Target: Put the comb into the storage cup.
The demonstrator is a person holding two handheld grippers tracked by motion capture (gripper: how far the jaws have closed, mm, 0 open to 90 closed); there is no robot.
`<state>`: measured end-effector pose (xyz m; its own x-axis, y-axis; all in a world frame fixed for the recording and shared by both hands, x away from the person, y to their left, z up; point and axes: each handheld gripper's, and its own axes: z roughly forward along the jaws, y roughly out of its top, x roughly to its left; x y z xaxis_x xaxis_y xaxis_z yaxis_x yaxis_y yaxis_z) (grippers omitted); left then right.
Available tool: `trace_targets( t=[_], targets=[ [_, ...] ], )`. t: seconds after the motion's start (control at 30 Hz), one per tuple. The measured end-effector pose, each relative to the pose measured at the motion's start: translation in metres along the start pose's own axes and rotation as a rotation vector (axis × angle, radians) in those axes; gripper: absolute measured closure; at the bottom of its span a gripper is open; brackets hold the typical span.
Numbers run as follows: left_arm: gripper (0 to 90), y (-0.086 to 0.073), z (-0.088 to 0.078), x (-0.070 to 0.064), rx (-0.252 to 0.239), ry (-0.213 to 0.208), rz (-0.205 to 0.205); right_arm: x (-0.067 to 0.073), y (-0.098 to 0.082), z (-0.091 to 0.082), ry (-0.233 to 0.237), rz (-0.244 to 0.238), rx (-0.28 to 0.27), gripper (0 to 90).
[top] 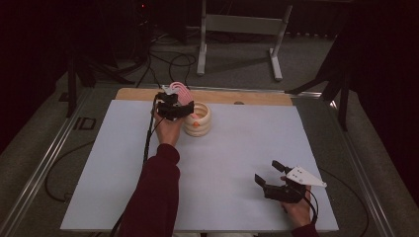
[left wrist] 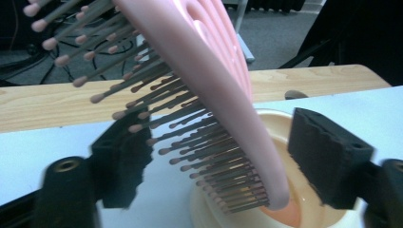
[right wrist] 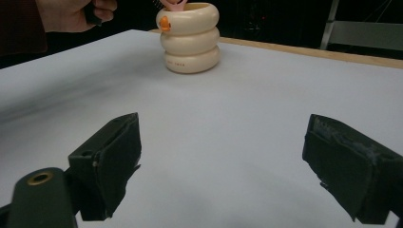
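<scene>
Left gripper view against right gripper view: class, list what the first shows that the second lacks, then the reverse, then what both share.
Left gripper view alone: the pink hairbrush's bristles between open jaws that do not press it, and the cup's orange inside.

Right gripper view alone: the cream cup's ringed outside, its orange spot, and a hand beside it.

Shared: the cup, the white table cover and the wooden edge.

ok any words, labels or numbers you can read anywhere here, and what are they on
Nothing legible.
Cream ribbed cup: a small dark print near its base in the right gripper view, too small and blurred to read.
Pink hairbrush standing in the cup: no text visible.
Grey plate on the right gripper: holes, no lettering.
</scene>
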<state>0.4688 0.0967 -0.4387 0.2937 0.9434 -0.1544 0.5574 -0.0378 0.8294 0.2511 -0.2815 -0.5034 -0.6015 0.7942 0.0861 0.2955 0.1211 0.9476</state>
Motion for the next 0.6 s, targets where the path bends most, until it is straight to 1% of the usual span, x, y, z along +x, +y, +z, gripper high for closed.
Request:
trace_targets(
  t=[0.03, 0.07, 0.1, 0.17, 0.2, 0.23, 0.27, 0.3, 0.33, 0.37, 0.43, 0.5, 0.57, 0.6],
  targets=[
    [15.2, 0.000, -0.001, 0.000, 0.000, 0.007, 0.001, 0.000, 0.000, 0.000, -0.001, 0.000, 0.001, 12.9],
    [15.0, 0.000, -0.001, 0.000, 0.000, 0.007, 0.001, 0.000, 0.000, 0.000, -0.001, 0.000, 0.001, 12.9],
    [13.3, 0.000, -0.002, 0.000, -0.004, 0.018, 0.002, 0.000, 0.000, 0.000, -0.001, -0.002, 0.000, 12.8],
    [10.4, 0.000, -0.003, 0.000, -0.002, 0.023, 0.002, 0.000, 0.000, 0.000, -0.001, -0.004, 0.000, 12.9],
    [10.4, 0.001, -0.004, 0.000, 0.004, 0.032, 0.009, 0.000, 0.000, 0.000, -0.001, -0.003, 0.000, 12.9],
    [7.0, 0.001, -0.004, 0.000, 0.004, 0.032, 0.009, 0.000, 0.000, 0.000, -0.001, -0.003, 0.000, 12.9],
    [7.0, 0.001, -0.006, 0.000, 0.006, 0.030, 0.021, 0.000, 0.000, 0.000, -0.001, -0.004, 0.000, 12.9],
    [3.7, 0.001, -0.006, 0.000, 0.006, 0.030, 0.021, 0.000, 0.000, 0.000, -0.001, -0.004, 0.000, 12.9],
    [3.7, 0.001, -0.006, 0.000, 0.006, 0.030, 0.021, 0.000, 0.000, 0.000, -0.002, -0.004, 0.000, 12.9],
    [1.6, 0.001, -0.009, 0.000, 0.006, 0.024, 0.044, 0.000, 0.000, 0.001, -0.001, -0.003, 0.003, 12.9],
    [0.6, 0.001, -0.012, 0.000, -0.001, 0.022, 0.052, 0.001, 0.000, 0.001, 0.002, -0.002, 0.001, 12.9],
    [0.2, 0.001, -0.012, 0.000, 0.001, 0.023, 0.059, 0.001, 0.000, 0.001, 0.002, -0.002, 0.001, 12.9],
    [0.1, 0.001, -0.015, 0.000, 0.005, 0.031, 0.075, 0.001, 0.000, 0.001, 0.003, -0.003, 0.001, 12.9],
    [0.1, 0.001, -0.016, 0.001, -0.001, 0.030, 0.078, 0.001, 0.000, 0.001, 0.003, -0.003, 0.002, 12.9]
  ],
)
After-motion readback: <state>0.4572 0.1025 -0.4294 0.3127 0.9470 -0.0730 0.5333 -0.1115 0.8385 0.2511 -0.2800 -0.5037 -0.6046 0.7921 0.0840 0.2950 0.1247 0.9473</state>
